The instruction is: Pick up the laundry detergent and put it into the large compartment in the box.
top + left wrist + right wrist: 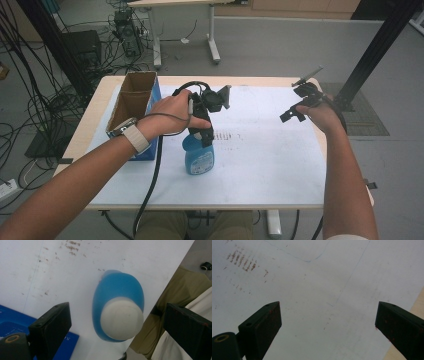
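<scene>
Bench [260, 170], white-covered and faintly stained: I work from its 6 o'clock edge. Cardboard box [131, 107] with blue sides, open-topped, stands at the bench's 9 o'clock, just beside the bottle; I judge it a likely container for the bottle. Blue bottle [117, 302] stands upright at about 7 o'clock of the bench centre, translucent blue with a printed label and a round white cap [122, 318]. Left gripper [204, 131] hangs directly over the bottle, so my left gripper view looks straight down on the cap; its fingers [53, 325] are spread wide, flanking the cap without touching it, holding nothing. This suits a top-down grasp at the neck. Right gripper [295, 111] is held well apart at 2 o'clock, probably to keep clear; its fingers [262, 325] also gape wide over bare sheet, empty.
</scene>
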The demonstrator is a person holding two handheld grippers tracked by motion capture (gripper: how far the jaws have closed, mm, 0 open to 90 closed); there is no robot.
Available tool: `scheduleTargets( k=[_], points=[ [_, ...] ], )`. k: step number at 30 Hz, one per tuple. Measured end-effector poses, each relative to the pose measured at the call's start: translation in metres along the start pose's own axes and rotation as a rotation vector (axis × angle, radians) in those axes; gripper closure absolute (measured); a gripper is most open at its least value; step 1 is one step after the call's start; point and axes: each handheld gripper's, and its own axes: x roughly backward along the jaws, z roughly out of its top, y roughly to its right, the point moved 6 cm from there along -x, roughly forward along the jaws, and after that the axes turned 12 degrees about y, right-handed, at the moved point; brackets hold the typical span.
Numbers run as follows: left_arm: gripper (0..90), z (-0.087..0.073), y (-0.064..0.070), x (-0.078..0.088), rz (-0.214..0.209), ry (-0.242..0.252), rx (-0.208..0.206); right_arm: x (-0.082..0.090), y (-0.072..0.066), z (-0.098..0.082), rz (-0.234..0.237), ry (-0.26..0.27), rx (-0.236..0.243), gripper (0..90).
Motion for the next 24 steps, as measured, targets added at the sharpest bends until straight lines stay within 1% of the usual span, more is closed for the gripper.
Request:
scheduleTargets(
  k=[2,7,10,21,24],
  points=[
    [8.5,-0.0005,0.0004,-0.0002,0.001,0.004,0.005,0.0002,0.0,0.0,0.0,0.0,0.0,6.7],
    [8.6,0.0009,0.0003,0.0001,-0.004,-0.003,-0.004,0.0007,0.0001,-0.0002,0.0,0.002,0.0,6.7],
    [8.6,0.0007,0.0003,0.0,-0.004,-0.001,0.003,0.0007,0.0004,-0.0003,0.001,0.002,0.0,6.7],
    [8.6,-0.0008,0.0001,0.0003,-0.003,0.007,0.006,0.0007,0.0003,-0.0001,-0.001,0.002,-0.001,6.7],
    [8.6,-0.0002,-0.0009,0.0008,-0.005,0.003,0.001,0.0008,0.0003,0.0,-0.001,0.002,-0.001,6.7]
  ],
)
